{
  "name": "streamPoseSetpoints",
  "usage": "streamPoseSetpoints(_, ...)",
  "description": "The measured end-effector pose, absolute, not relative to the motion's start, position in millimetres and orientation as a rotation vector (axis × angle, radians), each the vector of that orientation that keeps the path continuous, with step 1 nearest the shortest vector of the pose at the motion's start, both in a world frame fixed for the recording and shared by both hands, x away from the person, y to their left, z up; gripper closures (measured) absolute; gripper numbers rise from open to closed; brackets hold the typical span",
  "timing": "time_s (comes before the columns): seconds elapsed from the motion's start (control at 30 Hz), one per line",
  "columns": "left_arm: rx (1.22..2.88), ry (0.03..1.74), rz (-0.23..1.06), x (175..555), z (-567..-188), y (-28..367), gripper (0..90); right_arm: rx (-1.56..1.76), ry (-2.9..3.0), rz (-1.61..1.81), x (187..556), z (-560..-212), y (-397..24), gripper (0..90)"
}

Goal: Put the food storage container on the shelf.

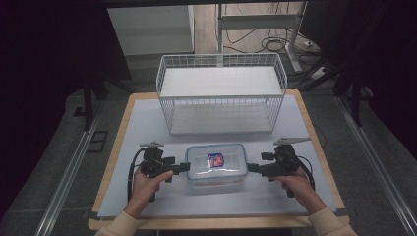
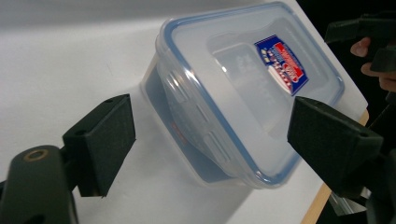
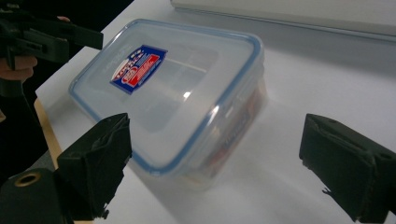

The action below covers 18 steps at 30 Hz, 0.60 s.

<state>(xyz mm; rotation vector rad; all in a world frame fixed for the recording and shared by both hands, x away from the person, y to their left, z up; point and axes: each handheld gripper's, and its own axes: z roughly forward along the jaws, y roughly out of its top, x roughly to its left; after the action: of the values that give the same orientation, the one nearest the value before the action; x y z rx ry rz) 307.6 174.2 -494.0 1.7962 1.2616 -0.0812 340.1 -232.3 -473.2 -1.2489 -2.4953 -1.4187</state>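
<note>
The left gripper [image 1: 186,167] had its fingers [image 2: 100,142] released and spread wide, one pad either side of the left short end of the box [image 1: 216,164] without pressing on it; in the left gripper view the nearer pad sat clear of the wall and the other hung beside the lid's rim. The right gripper [image 1: 250,167] mirrored it, its fingers [image 3: 95,163] likewise released and set apart around the right short end, the box's corner lying between them with desk showing on both sides. Neither gripper carried anything. The two hands probably came in from opposite ends so that the box could be taken level by both at once, being too broad for one. The box, clear with a blue-sealed lid [image 2: 254,84] and a red-and-blue label [image 3: 138,68], stood flat on the white mat [image 1: 147,128] near the front edge of the desk [image 1: 115,147], midway between the grippers. Beyond it, at the far side of the mat, stood a white wire basket [image 1: 221,61], apart from the box and a likely place for it to go.
</note>
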Motion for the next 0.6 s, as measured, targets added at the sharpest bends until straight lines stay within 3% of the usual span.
streamPoseSetpoints(0.23,1.749,1.257,-0.222,318.9,-506.6,166.3,14.9,-1.279,-2.406,-1.379,359.1,-481.7,-213.2,6.9)
streamPoseSetpoints(0.6,1.736,1.258,-0.331,321.8,-517.4,163.5,16.3,-1.280,-2.325,-1.308,367.7,-498.0,-203.8,6.9)
